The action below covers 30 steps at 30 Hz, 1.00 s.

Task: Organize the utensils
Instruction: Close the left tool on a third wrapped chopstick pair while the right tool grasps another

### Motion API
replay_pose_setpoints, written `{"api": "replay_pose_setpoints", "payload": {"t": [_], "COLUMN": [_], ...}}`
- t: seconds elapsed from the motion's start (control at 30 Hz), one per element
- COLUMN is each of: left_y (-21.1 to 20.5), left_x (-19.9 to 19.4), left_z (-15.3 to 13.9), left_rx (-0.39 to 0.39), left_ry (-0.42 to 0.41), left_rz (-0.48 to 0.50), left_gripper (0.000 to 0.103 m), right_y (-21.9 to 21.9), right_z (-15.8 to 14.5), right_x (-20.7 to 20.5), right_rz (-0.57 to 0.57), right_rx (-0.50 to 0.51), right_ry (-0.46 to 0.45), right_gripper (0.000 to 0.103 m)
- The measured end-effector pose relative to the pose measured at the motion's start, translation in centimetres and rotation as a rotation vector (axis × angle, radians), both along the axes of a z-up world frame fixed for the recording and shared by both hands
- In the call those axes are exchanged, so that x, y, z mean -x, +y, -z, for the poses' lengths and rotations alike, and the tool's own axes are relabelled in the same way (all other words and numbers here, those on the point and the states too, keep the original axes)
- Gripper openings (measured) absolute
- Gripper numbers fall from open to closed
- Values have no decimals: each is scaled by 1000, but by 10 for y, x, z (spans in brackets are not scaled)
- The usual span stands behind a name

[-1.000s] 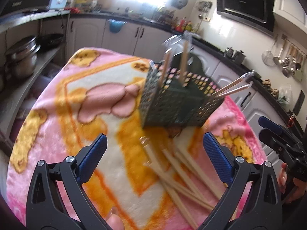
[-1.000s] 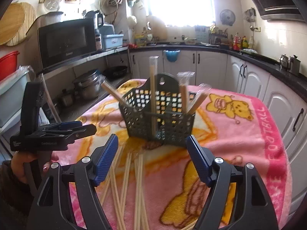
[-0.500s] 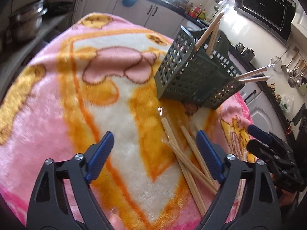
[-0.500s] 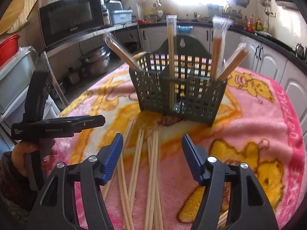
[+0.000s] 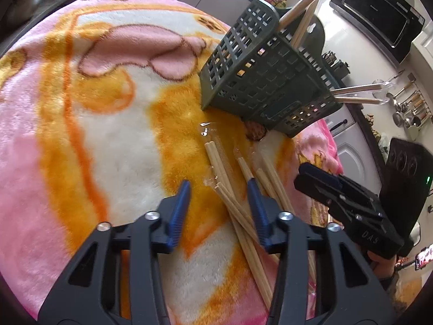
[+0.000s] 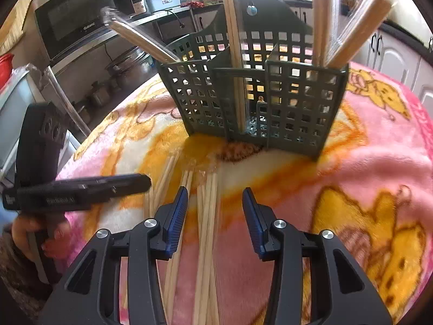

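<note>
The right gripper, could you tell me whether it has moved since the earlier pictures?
Yes. The right gripper has come down and forward toward the green basket, which now looms larger, and hangs over the loose chopsticks. Its fingers have just been closing, nothing pressed yet.

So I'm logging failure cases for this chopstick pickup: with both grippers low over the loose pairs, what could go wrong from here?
1. The loose chopsticks lie crossed in clear sleeves; the left gripper, whose jaws have just been closing, may catch several or only slippery wrapper.
2. The right gripper, also closing, straddles a dense bundle; sticks could scatter.
3. Both grippers work close together and might collide.
</note>
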<state>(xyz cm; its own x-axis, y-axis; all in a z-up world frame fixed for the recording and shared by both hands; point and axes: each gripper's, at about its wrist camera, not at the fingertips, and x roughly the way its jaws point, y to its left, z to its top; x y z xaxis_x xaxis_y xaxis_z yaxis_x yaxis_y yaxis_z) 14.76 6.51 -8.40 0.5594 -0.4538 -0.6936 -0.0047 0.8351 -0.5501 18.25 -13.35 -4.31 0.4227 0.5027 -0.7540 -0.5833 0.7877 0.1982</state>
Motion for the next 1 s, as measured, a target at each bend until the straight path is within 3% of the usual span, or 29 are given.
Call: {"api": "replay_pose_setpoints", "payload": {"t": [0.13,0.33,0.5,0.73,1.0], "left_y": [0,8,12,13,1], "left_x": [-3,-5,-5,-1,9], "left_z": [3,6,6,-2,-43], "left_rx": [-10,15,23,33,25], "left_ry": [6,4,4,-27,-121], "left_rz": [-4,-12,-12,-11,28], "left_gripper": [18,9,6,5,4], "right_y": [11,30,38,14,-37], "right_z": [8,13,15,-9,-47], "right_x": [-18,-37,-47,-37,-12], "right_rz": [-12,-26,-27,15,102], "right_rx": [-8,4,10,-26,-106], "right_ry": [46,75,85,10,-98], "right_gripper": [39,35,9,5,5]}}
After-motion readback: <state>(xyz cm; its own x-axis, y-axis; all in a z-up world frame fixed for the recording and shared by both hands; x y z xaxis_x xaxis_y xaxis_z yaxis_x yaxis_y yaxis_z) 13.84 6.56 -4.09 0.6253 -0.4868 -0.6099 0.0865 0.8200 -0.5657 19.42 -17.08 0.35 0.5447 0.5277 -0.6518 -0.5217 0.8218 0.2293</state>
